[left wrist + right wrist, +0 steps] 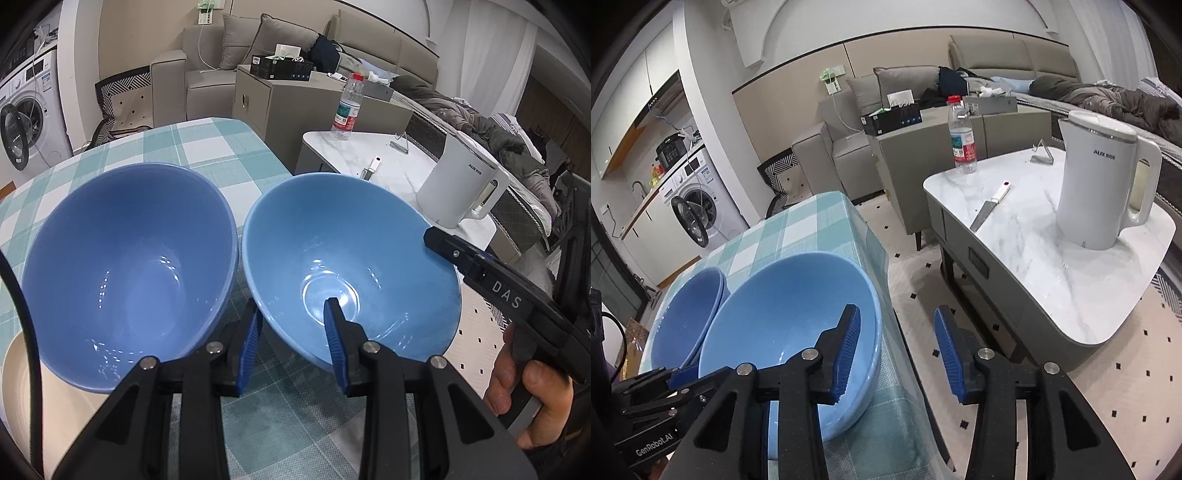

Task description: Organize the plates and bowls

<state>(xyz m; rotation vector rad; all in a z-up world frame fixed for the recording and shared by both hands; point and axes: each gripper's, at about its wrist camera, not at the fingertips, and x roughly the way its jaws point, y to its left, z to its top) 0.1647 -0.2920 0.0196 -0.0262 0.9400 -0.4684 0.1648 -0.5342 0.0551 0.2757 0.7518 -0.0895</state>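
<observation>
Checked tablecloth [221, 147] covering the table, with two bowls set side by side near its edge. Darker blue bowl [125, 273] on the left, apparently nested in another of its kind. Lighter blue bowl [351, 266] just right of it, rims nearly touching. Left gripper [293, 314] pinching the near wall of the lighter bowl: one pad inside, one outside. Right gripper [895, 339] spread, nothing gripped: left pad over the lighter bowl's right rim, right pad over the floor.
</observation>
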